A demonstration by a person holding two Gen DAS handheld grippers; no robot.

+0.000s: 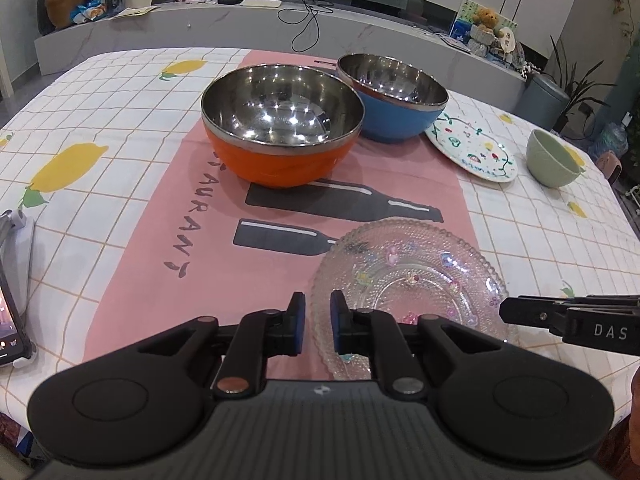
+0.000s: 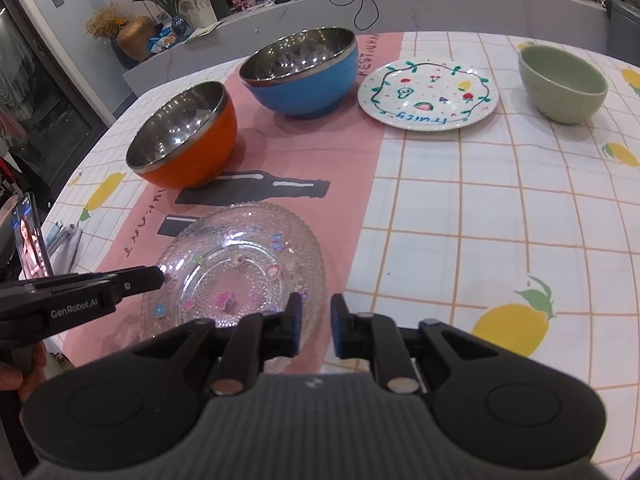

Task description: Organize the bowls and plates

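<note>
Phone: a phone in a case [image 1: 10, 320] stood propped at the counter's left edge, its screen lit.
Counter: the counter [image 2: 500, 208] wore a checked cloth with lemons, a pink runner [image 1: 160, 240] lying down its middle.
Orange bowl: a steel-lined orange bowl [image 1: 280, 148] sat upright on the runner, toward the far side.
Blue bowl: a steel-lined blue bowl [image 1: 394, 108] stood just right of the orange one, tilted; whether the two touched I cannot tell.
Glass plate: a clear beaded glass plate [image 1: 420, 280] lay at the near edge, on the runner's right border.
Left hand-held gripper: the left hand-held gripper [image 1: 318, 322] hovered at the glass plate's left rim, its blue pads a narrow gap apart with the rim showing between them, pinching nothing.
Right hand-held gripper: the right hand-held gripper [image 2: 316, 326] hung at the plate's right rim, its jaws likewise slightly parted and closed on nothing.
Painted plate: a white plate with painted fruit [image 2: 428, 96] lay right of the blue bowl, on the checked cloth.
Green bowl: a pale green bowl [image 2: 562, 86] stood upright near the far right corner, apart from the painted plate.
</note>
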